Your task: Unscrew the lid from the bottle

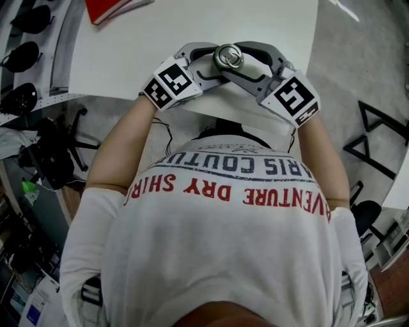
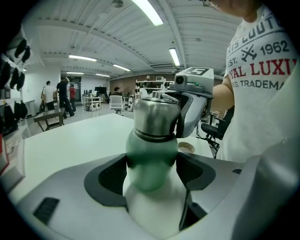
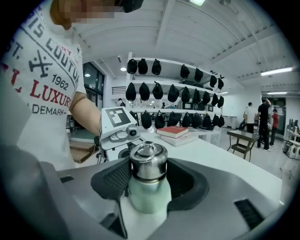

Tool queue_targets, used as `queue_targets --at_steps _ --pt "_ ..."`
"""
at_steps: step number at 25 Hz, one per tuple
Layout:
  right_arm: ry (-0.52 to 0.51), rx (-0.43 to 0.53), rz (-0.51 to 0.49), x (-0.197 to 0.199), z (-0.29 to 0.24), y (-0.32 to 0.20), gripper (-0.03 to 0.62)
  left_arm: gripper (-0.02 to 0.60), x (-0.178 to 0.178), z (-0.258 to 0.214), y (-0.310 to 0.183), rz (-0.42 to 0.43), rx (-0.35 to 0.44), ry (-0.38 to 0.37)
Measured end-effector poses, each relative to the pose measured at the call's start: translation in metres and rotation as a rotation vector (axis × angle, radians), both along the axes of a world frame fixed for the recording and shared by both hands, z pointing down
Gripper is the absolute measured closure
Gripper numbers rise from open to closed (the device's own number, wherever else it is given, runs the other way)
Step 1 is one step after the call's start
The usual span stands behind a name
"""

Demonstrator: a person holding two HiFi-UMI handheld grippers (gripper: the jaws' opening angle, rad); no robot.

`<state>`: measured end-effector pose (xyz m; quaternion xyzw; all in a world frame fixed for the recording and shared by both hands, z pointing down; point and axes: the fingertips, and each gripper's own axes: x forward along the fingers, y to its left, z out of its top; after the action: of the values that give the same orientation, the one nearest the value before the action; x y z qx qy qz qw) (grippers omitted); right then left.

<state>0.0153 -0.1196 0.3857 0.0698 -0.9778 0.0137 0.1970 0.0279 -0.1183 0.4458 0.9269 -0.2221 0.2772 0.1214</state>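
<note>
A pale green bottle (image 2: 150,161) with a steel lid (image 1: 228,57) stands upright at the near edge of the white table (image 1: 192,25). My left gripper (image 2: 151,171) comes in from the left, and its dark pads press on the green body below the lid. From the right, my right gripper (image 3: 148,176) has its pads against the sides of the steel lid (image 3: 148,161), which has a ring on top. In the head view the two grippers (image 1: 214,60) (image 1: 241,62) meet around the lid, and the bottle's body is hidden beneath them.
A red book (image 1: 115,7) lies at the table's far left; stacked books (image 3: 174,132) show behind the bottle. A tape roll (image 2: 186,147) sits on the table near the person's body. Dark caps hang on a rack (image 3: 173,91). People (image 2: 63,93) stand far off.
</note>
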Motion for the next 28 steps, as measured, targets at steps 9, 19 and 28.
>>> queue_targets --at_steps 9,19,28 --pt "0.021 -0.006 -0.239 0.003 -0.002 -0.001 0.356 0.235 0.003 -0.001 -0.003 0.166 -0.014 -0.04" --pt "0.033 -0.013 -0.462 0.008 -0.006 -0.001 0.357 0.235 0.009 -0.004 -0.004 0.281 -0.035 -0.058" --pt "-0.052 -0.118 -0.416 0.003 -0.02 0.002 0.3 0.234 0.008 -0.002 -0.002 0.26 -0.016 -0.022"
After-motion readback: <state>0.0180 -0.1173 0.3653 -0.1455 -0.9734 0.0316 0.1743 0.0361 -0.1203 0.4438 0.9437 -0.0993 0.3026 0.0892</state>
